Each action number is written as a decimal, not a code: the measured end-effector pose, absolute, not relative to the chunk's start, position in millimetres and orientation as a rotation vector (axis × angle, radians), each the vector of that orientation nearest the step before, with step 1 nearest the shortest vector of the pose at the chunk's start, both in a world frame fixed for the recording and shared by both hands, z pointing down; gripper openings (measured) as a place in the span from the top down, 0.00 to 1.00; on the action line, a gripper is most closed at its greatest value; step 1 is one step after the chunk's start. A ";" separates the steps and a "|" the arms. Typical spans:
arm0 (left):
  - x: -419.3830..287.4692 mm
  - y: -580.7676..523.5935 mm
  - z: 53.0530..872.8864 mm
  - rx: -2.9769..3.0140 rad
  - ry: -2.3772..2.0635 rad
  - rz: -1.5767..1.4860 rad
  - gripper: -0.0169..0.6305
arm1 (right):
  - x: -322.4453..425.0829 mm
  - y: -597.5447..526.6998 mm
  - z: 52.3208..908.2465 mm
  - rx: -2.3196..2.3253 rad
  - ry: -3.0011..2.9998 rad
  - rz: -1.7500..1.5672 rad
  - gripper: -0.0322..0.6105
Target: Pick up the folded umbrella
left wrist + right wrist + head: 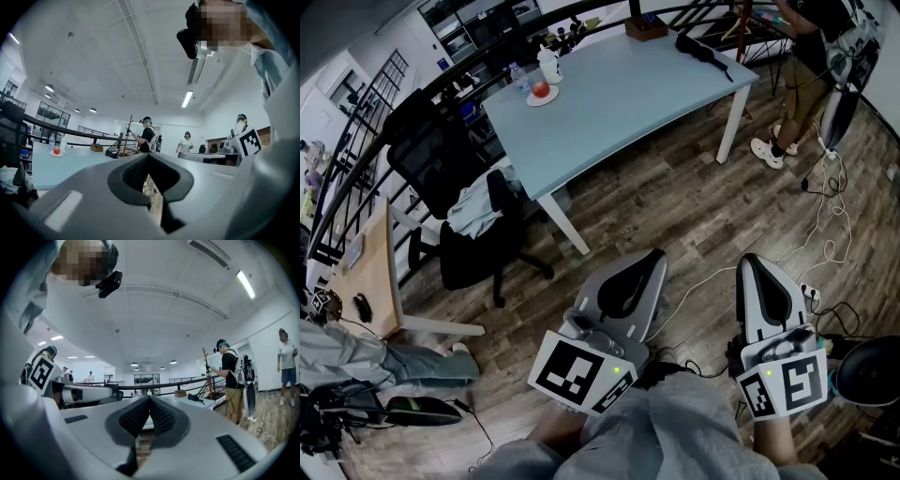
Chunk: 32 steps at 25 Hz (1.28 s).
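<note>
The pale blue table [619, 112] stands well apart from the left gripper [653, 255] and right gripper [749, 260], both held low with their jaws closed on nothing. The black folded umbrella [703, 49] lies at the table's far end, near a small wooden box [645, 28].

Pale blue table [619, 108] bearing a black folded umbrella [703, 52], wooden box [645, 29], white bottle [548, 66] and plate [550, 98] with red fruit [541, 89]

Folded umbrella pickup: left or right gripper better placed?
Right, probably. The folded umbrella lies near the far right end of the table, on the right gripper's side; the left gripper would reach across. Both are shut and empty.
</note>
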State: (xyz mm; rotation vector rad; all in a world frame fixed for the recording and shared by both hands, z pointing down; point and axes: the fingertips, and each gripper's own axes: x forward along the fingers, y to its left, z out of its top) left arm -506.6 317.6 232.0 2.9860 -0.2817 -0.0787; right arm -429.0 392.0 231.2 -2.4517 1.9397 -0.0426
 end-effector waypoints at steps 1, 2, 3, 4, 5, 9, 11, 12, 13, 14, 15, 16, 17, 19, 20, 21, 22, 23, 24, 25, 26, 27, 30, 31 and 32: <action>-505.0 319.5 231.7 2.987 -0.281 -0.077 0.97 | -427.7 393.4 230.7 -2.450 1.941 -0.042 0.95; -503.2 321.3 231.5 2.989 -0.281 -0.076 0.97 | -426.3 394.8 230.3 -2.449 1.943 -0.041 0.95; -501.4 322.9 231.3 2.990 -0.280 -0.077 0.97 | -424.8 396.1 230.0 -2.448 1.944 -0.040 0.95; -499.5 324.2 231.1 2.990 -0.279 -0.079 0.97 | -423.2 397.3 229.9 -2.448 1.944 -0.038 0.95; -497.7 325.2 230.9 2.990 -0.278 -0.081 0.97 | -421.6 398.4 229.9 -2.448 1.943 -0.037 0.95; -490.7 328.5 230.4 2.991 -0.268 -0.086 0.97 | -415.3 402.2 230.6 -2.454 1.936 -0.039 0.95; -486.1 330.8 230.9 2.991 -0.262 -0.085 0.97 | -411.5 404.1 230.7 -2.456 1.933 -0.036 0.95; -483.7 331.9 231.2 2.991 -0.260 -0.085 0.97 | -409.1 405.3 230.7 -2.455 1.930 -0.036 0.95; -481.2 333.1 231.4 2.991 -0.259 -0.084 0.97 | -406.4 406.7 230.5 -2.453 1.925 -0.038 0.95; -478.7 334.2 231.5 2.991 -0.258 -0.085 0.97 | -403.3 408.3 230.4 -2.451 1.917 -0.042 0.95; -476.3 335.2 231.4 2.991 -0.257 -0.086 0.97 | -399.8 409.9 230.3 -2.449 1.909 -0.046 0.95; -474.0 336.1 231.4 2.991 -0.257 -0.087 0.97 | -396.4 411.6 229.9 -2.450 1.900 -0.048 0.95; -471.8 337.1 231.3 2.991 -0.257 -0.088 0.97 | -393.2 413.3 229.5 -2.452 1.893 -0.047 0.95; -467.9 339.0 230.7 2.990 -0.260 -0.093 0.97 | -388.8 416.1 230.1 -2.456 1.898 -0.047 0.95; -466.1 339.9 230.3 2.989 -0.263 -0.096 0.97 | -387.3 416.9 231.2 -2.455 1.909 -0.049 0.95; -464.1 341.1 230.3 2.988 -0.264 -0.097 0.97 | -385.6 417.6 232.2 -2.453 1.919 -0.050 0.95; -461.9 342.8 230.6 2.987 -0.263 -0.095 0.97 | -383.4 418.2 233.0 -2.453 1.924 -0.051 0.95; -459.7 344.7 231.1 2.987 -0.260 -0.092 0.97 | -380.8 418.9 233.5 -2.454 1.923 -0.051 0.95; -457.7 346.5 231.6 2.987 -0.255 -0.088 0.97 | -378.1 419.4 233.6 -2.456 1.917 -0.051 0.95; -456.1 347.8 231.8 2.988 -0.249 -0.083 0.97 | -375.6 419.9 233.1 -2.459 1.906 -0.050 0.95; -454.6 348.4 231.7 2.988 -0.243 -0.079 0.97 | -373.8 420.4 232.3 -2.463 1.893 -0.049 0.95; -453.2 348.6 231.6 2.988 -0.236 -0.077 0.97 | -372.9 421.1 232.1 -2.466 1.884 -0.049 0.95; -447.9 349.3 231.8 2.991 -0.209 -0.076 0.97 | -370.4 424.8 234.1 -2.482 1.861 -0.053 0.95; -445.4 349.5 231.7 2.993 -0.198 -0.080 0.97 | -368.2 426.3 234.8 -2.492 1.846 -0.054 0.95; -442.6 349.3 231.5 2.993 -0.186 -0.084 0.97 | -365.5 427.4 235.5 -2.502 1.831 -0.056 0.95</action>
